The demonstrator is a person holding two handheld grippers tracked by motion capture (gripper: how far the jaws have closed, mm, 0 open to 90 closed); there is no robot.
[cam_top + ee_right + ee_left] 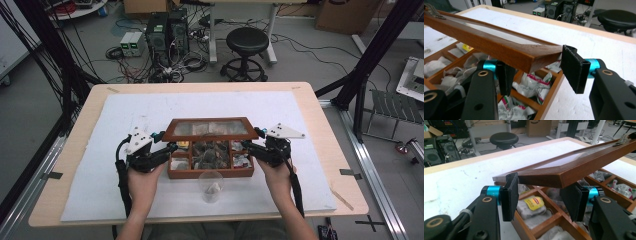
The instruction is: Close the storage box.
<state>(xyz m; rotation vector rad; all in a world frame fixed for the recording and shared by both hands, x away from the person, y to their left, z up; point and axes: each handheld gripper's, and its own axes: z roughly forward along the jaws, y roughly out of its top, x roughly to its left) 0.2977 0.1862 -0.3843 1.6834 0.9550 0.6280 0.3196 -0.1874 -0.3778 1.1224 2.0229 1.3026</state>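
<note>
Nearby, plastic cup (211, 186) before the tea box (210, 173); left gripper (541, 195) and right gripper (537, 72) fingers apart around the glass lid (210, 128) corners.

The right hand-held gripper (537, 72) rises from the bottom edge, its two black pads standing apart on either side of a corner of the lid (499, 48). The lid is a brown wooden frame with a glass pane, and it hangs tilted over the box (549, 95). The right pad (572, 71) sits at the corner's tip; the left pad (505, 78) stands below the lid's edge. Under the lid, the box's wooden compartments hold tea bags (531, 85) in white wrappers. The box rests on a white surface (579, 32). Behind it stand a black stool (617, 17) and computer towers (557, 10).
</note>
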